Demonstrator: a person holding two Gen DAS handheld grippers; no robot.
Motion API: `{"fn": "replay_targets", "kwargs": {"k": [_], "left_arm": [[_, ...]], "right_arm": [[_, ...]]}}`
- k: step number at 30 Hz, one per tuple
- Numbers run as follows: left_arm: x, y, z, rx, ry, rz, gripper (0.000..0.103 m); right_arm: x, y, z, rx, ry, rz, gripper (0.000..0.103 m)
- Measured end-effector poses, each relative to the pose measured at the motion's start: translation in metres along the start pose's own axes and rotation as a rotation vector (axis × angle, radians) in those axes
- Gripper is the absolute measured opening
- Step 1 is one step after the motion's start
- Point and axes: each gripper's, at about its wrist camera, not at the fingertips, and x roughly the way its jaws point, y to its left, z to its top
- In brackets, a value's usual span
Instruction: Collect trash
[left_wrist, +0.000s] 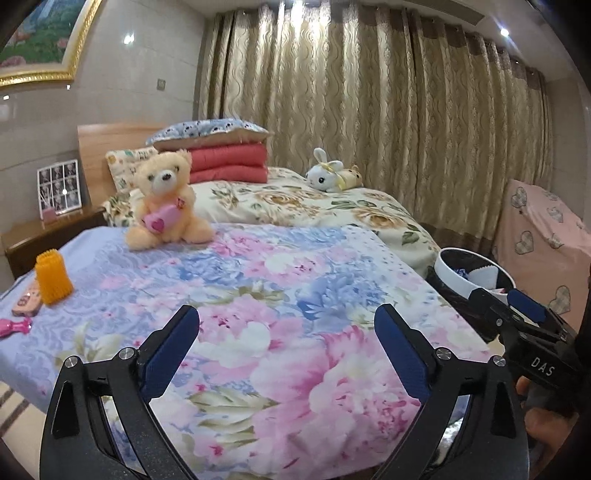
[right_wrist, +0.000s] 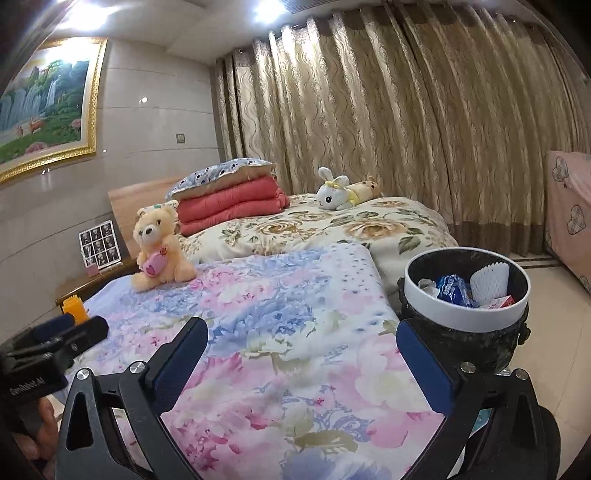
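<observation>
Both tongs stand wide apart and hold nothing. The left tongs (left_wrist: 286, 328) hang over the pink and blue floral blanket (left_wrist: 258, 288) on the bed, with only bare blanket showing between the blue pads (left_wrist: 170, 354). The right tongs (right_wrist: 301, 349) also point over that blanket, empty, with the right-hand pad just in front of the trash bin (right_wrist: 466, 321).

Taking the trash bin as the landmark: it stands on the floor at the blanket's right edge, a round bin with a white rim and a black liner. Inside it lie the collected pieces: a blue crumpled wrapper (right_wrist: 452, 291), a white foam net sleeve (right_wrist: 489, 282) and a small red and white packet (right_wrist: 502, 302). In the left wrist view the right tongs partly cover the bin.

Well to the bin's left, at the far edge of the blanket, stand an orange ribbed cup (left_wrist: 53, 277), a flat pinkish item (left_wrist: 26, 301) just beside it, and a small bright pink toy (left_wrist: 16, 326) nearer the camera. A cream teddy bear (left_wrist: 168, 201) holding a pink heart bottle sits on the blanket, up and to the left of the bin. Behind the bin, on the rose-patterned quilt (left_wrist: 314, 206), lie a white plush rabbit (left_wrist: 327, 173) and a stack of red folded bedding (left_wrist: 229, 162) topped by a blue-patterned pillow (left_wrist: 207, 131). Gold curtains (left_wrist: 369, 92) hang behind, and a pink heart-patterned cover (left_wrist: 543, 240) drapes something to the bin's right.
</observation>
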Motion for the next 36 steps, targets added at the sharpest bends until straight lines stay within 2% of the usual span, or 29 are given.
{"fn": "replay_targets", "kwargs": {"k": [7, 20, 36], "left_arm": [[-0.0018, -0.0045, -0.0066, 0.033, -0.011, 0.035, 0.099], [-0.005, -0.0041, -0.0095, 0.031, -0.024, 0.081, 0.099], [-0.0071, -0.0021, -0.0097, 0.021, -0.019, 0.083, 0.099]], "right_arm": [[-0.0022, 0.0003, -0.0062, -0.017, -0.011, 0.003, 0.103], [-0.0066, 0.0033, -0.0089, -0.035, -0.013, 0.004, 0.103], [-0.0087, 0.0086, -0.0078, -0.03, -0.004, 0.015, 0.103]]}}
